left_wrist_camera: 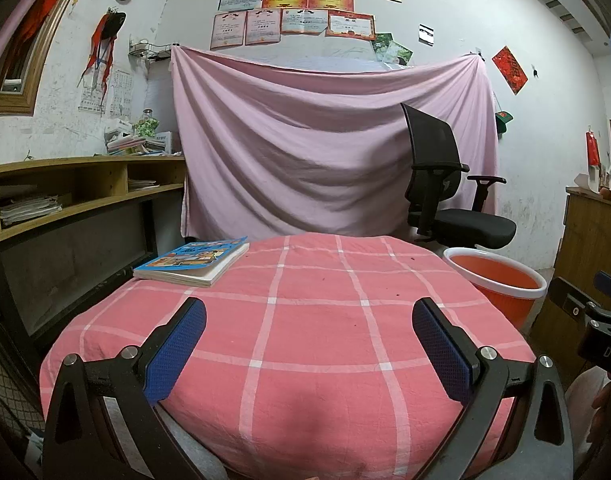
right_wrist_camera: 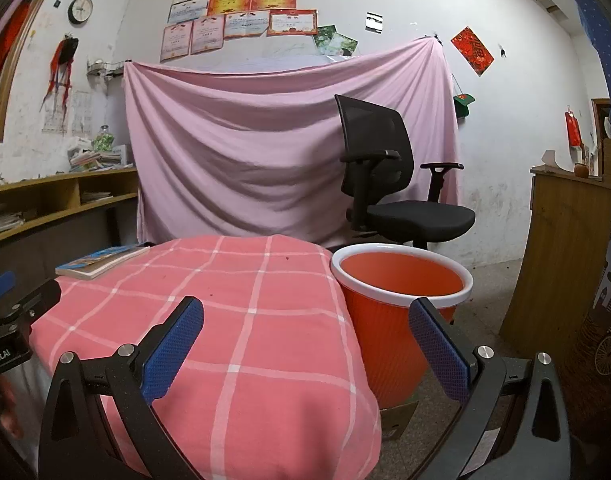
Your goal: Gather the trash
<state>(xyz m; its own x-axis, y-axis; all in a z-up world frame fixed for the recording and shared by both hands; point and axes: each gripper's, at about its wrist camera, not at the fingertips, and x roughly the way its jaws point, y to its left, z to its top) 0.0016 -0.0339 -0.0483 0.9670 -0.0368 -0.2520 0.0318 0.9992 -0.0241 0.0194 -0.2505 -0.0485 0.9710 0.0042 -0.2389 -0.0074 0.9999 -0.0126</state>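
An orange waste bin (right_wrist_camera: 401, 280) with a white rim stands on the floor at the right edge of the table; it also shows in the left wrist view (left_wrist_camera: 501, 280). The table carries a pink checked cloth (left_wrist_camera: 305, 320), also seen in the right wrist view (right_wrist_camera: 225, 312). My left gripper (left_wrist_camera: 309, 344) is open and empty above the cloth's near part. My right gripper (right_wrist_camera: 305, 344) is open and empty, above the table's right edge next to the bin. I see no loose trash on the cloth, only small dark specks.
A blue-covered book (left_wrist_camera: 193, 260) lies at the table's far left corner. A black office chair (right_wrist_camera: 389, 184) stands behind the bin before a hanging pink sheet (left_wrist_camera: 325, 148). Wooden shelves (left_wrist_camera: 65, 196) run along the left wall; a wooden cabinet (right_wrist_camera: 561, 240) stands right.
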